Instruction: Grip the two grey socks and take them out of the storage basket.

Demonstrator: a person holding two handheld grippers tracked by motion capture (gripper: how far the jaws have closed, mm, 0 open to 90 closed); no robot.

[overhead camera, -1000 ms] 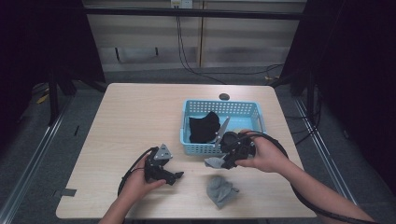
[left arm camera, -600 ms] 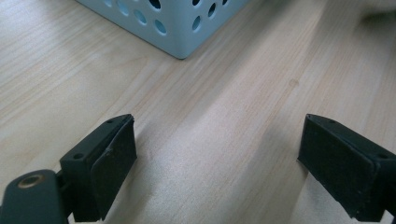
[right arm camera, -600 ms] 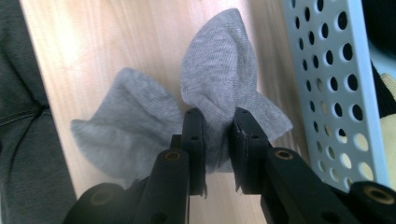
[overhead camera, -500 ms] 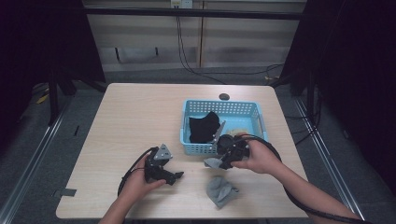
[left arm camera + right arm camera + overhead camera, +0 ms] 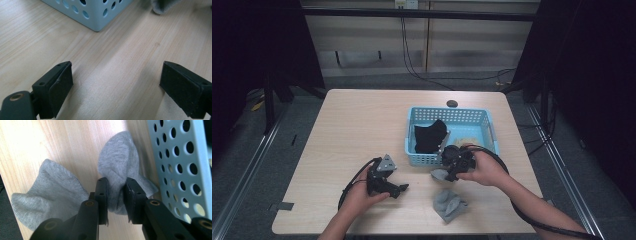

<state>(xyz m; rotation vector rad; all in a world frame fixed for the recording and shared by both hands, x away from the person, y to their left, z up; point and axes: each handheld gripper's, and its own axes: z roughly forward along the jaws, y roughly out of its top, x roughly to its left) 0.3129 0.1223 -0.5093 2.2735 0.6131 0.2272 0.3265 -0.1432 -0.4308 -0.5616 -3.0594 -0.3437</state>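
From above, the right gripper (image 5: 446,170) sits at the basket's (image 5: 492,131) front wall, its jaws hidden under the hand (image 5: 482,167); a grey sock (image 5: 449,204) lies near the table (image 5: 352,125) edge. The left gripper (image 5: 116,90) hovers spread wide over bare wood. Up close, the right gripper (image 5: 116,195) pinches a second grey sock (image 5: 120,170) beside the basket (image 5: 180,157). No lettering is readable.

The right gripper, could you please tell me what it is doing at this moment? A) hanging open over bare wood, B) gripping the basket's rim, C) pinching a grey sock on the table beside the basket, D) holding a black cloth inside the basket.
C: in the right gripper view, the right gripper has its fingers closed on a grey sock lying on the table next to the blue basket.
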